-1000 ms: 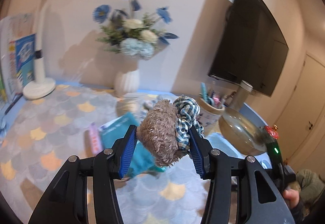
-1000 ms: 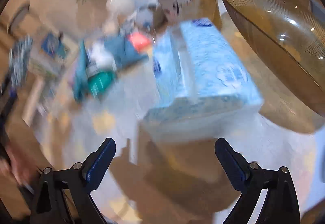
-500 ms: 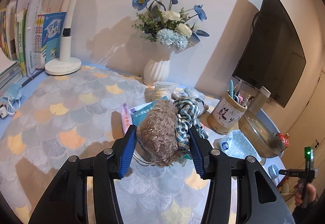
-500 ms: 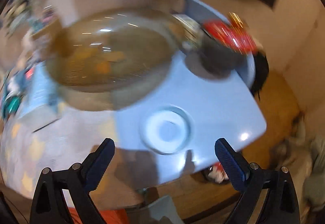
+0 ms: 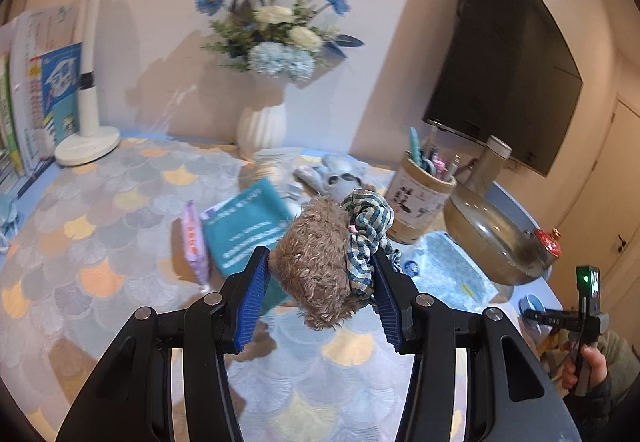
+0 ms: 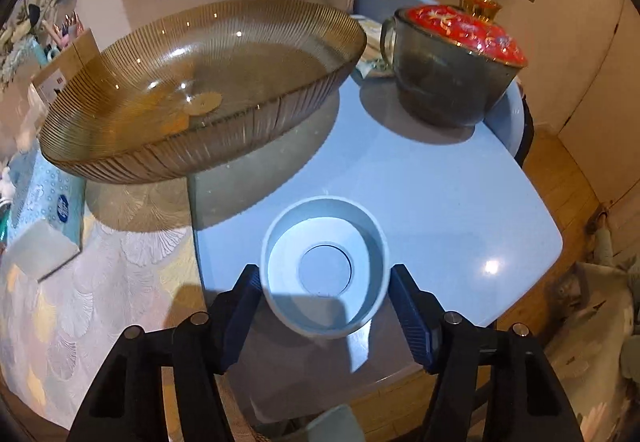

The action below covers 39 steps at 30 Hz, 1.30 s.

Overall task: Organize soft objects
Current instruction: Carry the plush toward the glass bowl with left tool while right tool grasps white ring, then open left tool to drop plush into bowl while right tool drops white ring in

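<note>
My left gripper point(image 5: 320, 282) is shut on a brown fuzzy plush toy point(image 5: 316, 266) with a green plaid scrunchie point(image 5: 366, 226) around it, held above the scale-patterned tablecloth point(image 5: 100, 242). In the right wrist view a small pale blue bowl point(image 6: 320, 306) sits upright on the blue table top point(image 6: 460, 209). My right gripper point(image 6: 324, 270) straddles it from above and its jaws are closing. The bowl is between the pads, which stand just off its sides. A grey-blue plush point(image 5: 336, 173) lies at the back by the vase.
A wide amber glass bowl point(image 6: 200, 89) and a glass mug with a red lid point(image 6: 452, 73) stand behind the small bowl. A blue tissue pack point(image 6: 44, 201), pen holder point(image 5: 420, 201), teal booklet point(image 5: 244, 230) and flower vase point(image 5: 262, 129) crowd the cloth. The table's edge point(image 6: 552, 242) is close on the right.
The right gripper swung from the tissue pack past the amber bowl to the small blue bowl, and its jaws narrowed around it. The left gripper's view shifted and dipped; it kept the plush.
</note>
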Each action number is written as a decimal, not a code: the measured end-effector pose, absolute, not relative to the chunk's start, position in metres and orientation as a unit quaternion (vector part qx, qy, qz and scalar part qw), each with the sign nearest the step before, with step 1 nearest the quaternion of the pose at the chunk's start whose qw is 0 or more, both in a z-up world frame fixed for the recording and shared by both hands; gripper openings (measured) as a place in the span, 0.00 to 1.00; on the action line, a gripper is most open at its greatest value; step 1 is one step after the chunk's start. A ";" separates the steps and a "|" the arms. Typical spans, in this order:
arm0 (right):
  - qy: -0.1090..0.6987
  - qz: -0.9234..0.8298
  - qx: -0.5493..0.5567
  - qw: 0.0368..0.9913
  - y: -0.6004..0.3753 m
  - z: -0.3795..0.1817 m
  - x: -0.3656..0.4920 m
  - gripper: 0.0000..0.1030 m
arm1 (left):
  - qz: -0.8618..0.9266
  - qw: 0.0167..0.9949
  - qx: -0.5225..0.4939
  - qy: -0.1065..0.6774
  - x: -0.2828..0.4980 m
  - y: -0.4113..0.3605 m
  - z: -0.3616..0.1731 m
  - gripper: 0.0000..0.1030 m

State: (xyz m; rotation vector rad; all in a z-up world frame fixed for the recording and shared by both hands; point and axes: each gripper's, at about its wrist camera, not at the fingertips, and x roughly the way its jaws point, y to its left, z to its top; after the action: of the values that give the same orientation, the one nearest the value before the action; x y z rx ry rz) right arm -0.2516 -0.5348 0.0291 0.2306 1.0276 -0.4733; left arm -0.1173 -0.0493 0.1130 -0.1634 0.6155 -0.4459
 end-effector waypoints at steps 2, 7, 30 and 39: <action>0.478 -0.235 0.110 0.839 -0.536 0.040 -0.255 0.61 | -0.234 0.923 -0.071 0.296 -0.119 -0.060 0.120 0.46; 0.413 -0.255 0.118 0.867 -0.538 0.097 -0.272 0.61 | -0.294 0.914 -0.054 0.273 -0.115 -0.099 0.154 0.46; 0.407 -0.192 0.179 0.875 -0.536 0.105 -0.184 0.64 | -0.421 0.841 0.069 0.334 -0.071 -0.341 0.137 0.84; 0.399 -0.159 0.185 0.884 -0.506 0.119 -0.202 0.65 | -0.394 0.868 0.023 0.302 -0.091 -0.243 0.164 0.84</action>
State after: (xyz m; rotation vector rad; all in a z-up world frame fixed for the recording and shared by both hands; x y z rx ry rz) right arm -0.2023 -0.5062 0.1187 0.3848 0.8299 -0.3311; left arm -0.0907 -0.2434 0.1639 0.0480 0.6310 -0.8235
